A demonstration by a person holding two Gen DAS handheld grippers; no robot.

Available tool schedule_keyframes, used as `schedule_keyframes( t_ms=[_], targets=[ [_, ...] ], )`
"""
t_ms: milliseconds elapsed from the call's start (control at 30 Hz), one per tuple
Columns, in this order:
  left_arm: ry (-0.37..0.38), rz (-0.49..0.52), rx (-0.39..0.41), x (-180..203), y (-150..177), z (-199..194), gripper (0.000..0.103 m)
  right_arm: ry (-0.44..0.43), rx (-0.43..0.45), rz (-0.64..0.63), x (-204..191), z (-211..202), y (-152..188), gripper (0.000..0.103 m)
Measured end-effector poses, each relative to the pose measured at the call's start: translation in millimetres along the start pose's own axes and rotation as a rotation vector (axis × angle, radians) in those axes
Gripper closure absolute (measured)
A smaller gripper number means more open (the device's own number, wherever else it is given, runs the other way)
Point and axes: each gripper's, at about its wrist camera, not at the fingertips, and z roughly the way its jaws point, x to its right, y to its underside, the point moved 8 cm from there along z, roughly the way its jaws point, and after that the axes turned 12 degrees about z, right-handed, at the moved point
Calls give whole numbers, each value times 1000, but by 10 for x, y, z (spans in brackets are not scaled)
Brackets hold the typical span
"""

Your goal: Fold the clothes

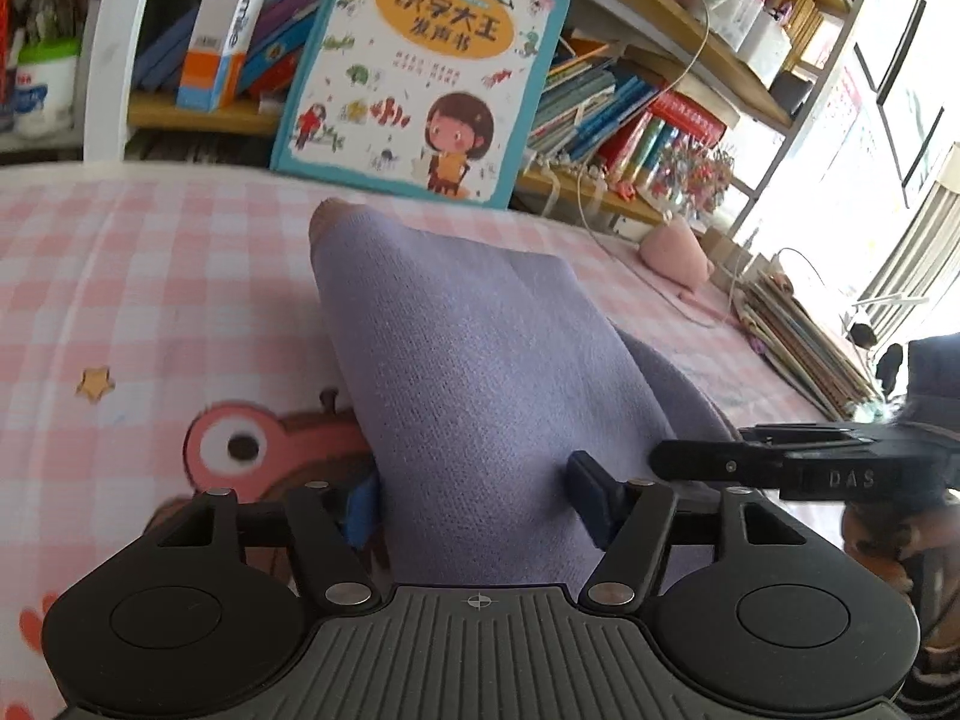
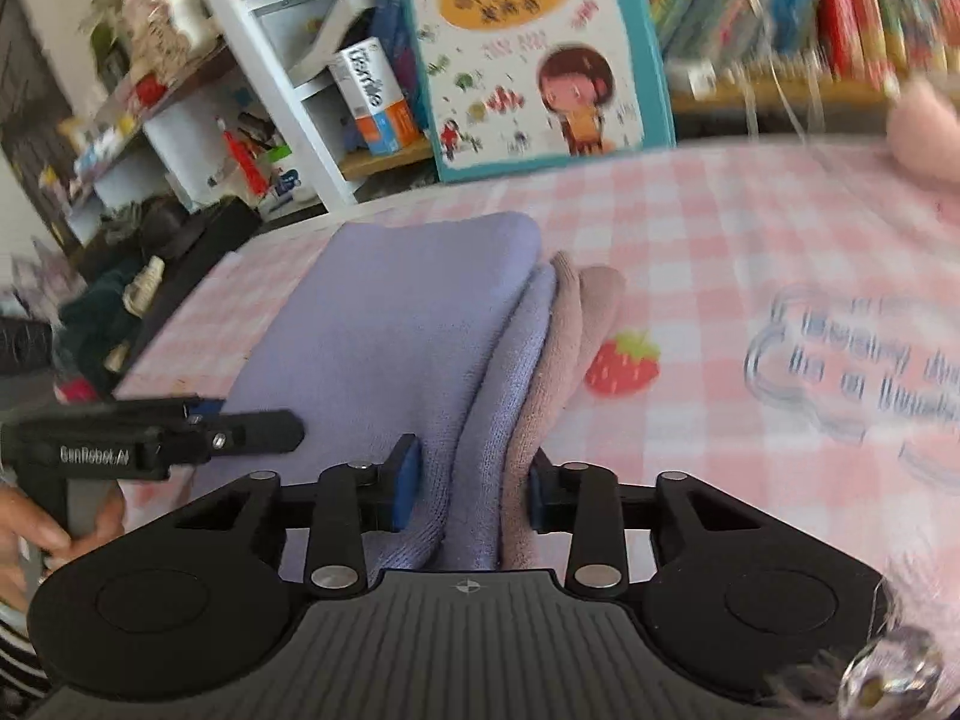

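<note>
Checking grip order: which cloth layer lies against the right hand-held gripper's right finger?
The beige-pink layer, outermost on the right; the lavender layers sit left of it.

Bare checked tablecloth [image 2: 690,228] flanks the folded garment [image 1: 468,372]; picture book [image 1: 420,60] seemingly blocks the far edge.

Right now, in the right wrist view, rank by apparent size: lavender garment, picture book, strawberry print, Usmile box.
1. Lavender garment, though nearness inflates it.
2. Picture book.
3 and 4. Usmile box and strawberry print look similar; unranked.
</note>
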Motion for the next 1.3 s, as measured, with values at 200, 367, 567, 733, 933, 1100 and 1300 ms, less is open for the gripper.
schedule_keyframes(
  t_ms=[200,367,567,733,933,1100,1300],
  targets=[
    [52,-59,-6,-125,54,42,24,-53,-42,142,146,45,7,55],
    [87,-94,14,-148,77,115,24,-103,-59,212,208,91,13,54],
    [58,-40,38,-45,76,99,36,-123,-38,169,158,116,29,60],
    [-18,69,62,91,79,-12,42,-137,54,40,19,4,70,74],
    [-42,96,95,66,-12,-118,43,-91,142,-119,-226,-96,32,76],
    [-49,69,114,-63,-131,-122,43,-77,157,-161,-367,-23,-131,76],
    [-85,69,131,-313,-361,-73,43,-103,138,-134,-437,237,-439,76]
  ],
)
